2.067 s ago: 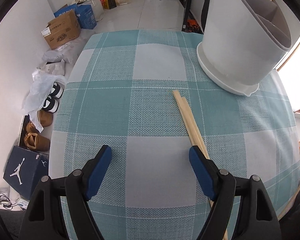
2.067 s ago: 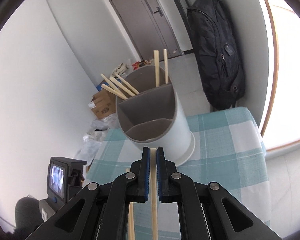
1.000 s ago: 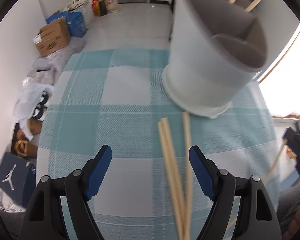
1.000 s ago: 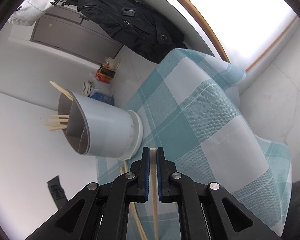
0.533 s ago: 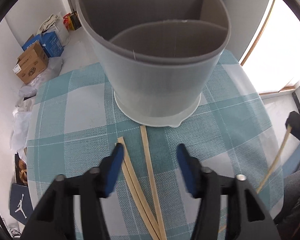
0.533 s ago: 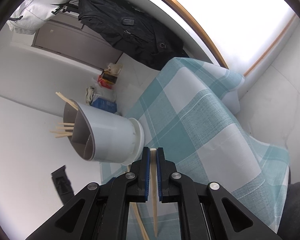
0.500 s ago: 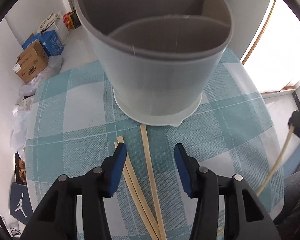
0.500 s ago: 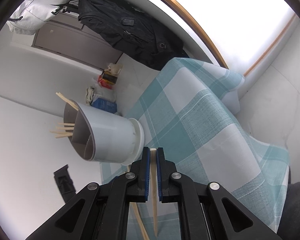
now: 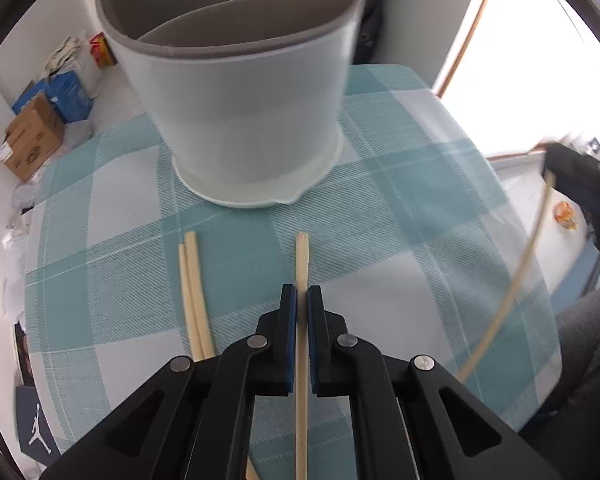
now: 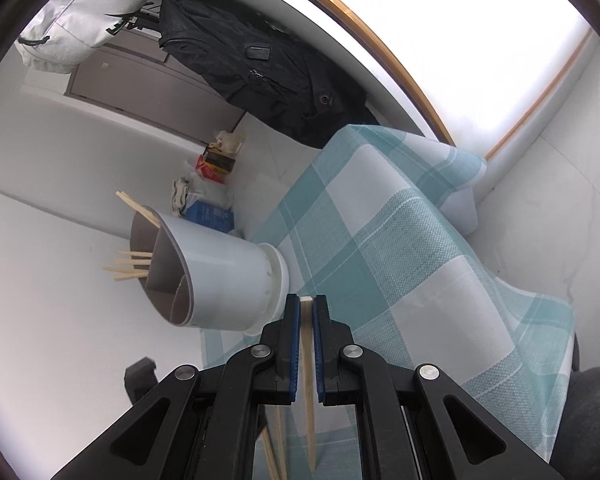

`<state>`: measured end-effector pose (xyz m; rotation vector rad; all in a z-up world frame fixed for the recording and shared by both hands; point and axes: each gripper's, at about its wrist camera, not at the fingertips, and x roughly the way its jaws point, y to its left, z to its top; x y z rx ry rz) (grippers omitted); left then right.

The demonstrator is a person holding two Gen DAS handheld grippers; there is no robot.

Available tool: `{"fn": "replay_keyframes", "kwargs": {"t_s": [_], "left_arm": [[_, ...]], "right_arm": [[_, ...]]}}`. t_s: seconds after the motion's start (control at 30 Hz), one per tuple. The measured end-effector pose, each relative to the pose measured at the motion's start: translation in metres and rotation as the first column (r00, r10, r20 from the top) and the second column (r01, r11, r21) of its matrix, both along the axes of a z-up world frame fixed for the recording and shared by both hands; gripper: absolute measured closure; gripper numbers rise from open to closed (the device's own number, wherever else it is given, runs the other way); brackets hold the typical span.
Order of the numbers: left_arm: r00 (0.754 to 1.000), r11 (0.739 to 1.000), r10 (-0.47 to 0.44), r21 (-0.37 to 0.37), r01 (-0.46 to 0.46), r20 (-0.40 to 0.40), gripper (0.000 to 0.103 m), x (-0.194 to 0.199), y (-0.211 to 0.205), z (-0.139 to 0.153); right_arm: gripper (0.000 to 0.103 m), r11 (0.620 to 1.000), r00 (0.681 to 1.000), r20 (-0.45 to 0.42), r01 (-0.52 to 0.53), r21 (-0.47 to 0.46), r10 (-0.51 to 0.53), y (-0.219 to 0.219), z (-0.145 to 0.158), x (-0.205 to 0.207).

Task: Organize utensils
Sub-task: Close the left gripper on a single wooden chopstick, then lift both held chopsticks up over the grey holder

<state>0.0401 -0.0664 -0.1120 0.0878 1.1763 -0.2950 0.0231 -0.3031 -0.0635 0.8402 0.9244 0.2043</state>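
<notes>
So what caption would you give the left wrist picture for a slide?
Left gripper shut on one wooden chopstick before the white divided utensil holder, two loose chopsticks beside it on teal checked cloth.

The right claw [image 10: 307, 308] gripped a chopstick [image 10: 309, 380] between its blue pads. Just beyond it the holder [image 10: 216, 276] stood on the checked desk [image 10: 400, 264], with chopsticks [image 10: 130, 265] inside. A backpack [image 10: 268, 68] hung beyond the holder.

Both wrist views look along their tongs, sharing the utensil holder [image 9: 240, 92]
</notes>
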Motion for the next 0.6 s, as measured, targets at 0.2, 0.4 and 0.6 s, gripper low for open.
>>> {"fn": "replay_keyframes", "kwargs": {"t_s": [0.2,0.4,0.6], "left_arm": [[0.998,1.000,-0.006,0.010,0.007,-0.063,0.101,0.004,-0.007,0.000],[0.998,1.000,-0.004,0.026,0.006,-0.069,0.094,0.018,-0.015,-0.002],[0.998,0.998,-0.037,0.054,0.039,-0.042,0.084,0.021,-0.032,-0.002]], "right_arm": [[0.097,1.000,1.000,0.004,0.012,-0.003,-0.012,-0.003,0.001,-0.002],[0.097,1.000,1.000,0.009,0.025,-0.006,-0.025,-0.010,0.002,-0.005],[0.097,0.999,0.999,0.018,0.047,-0.011,-0.047,-0.019,0.006,-0.006]]}}
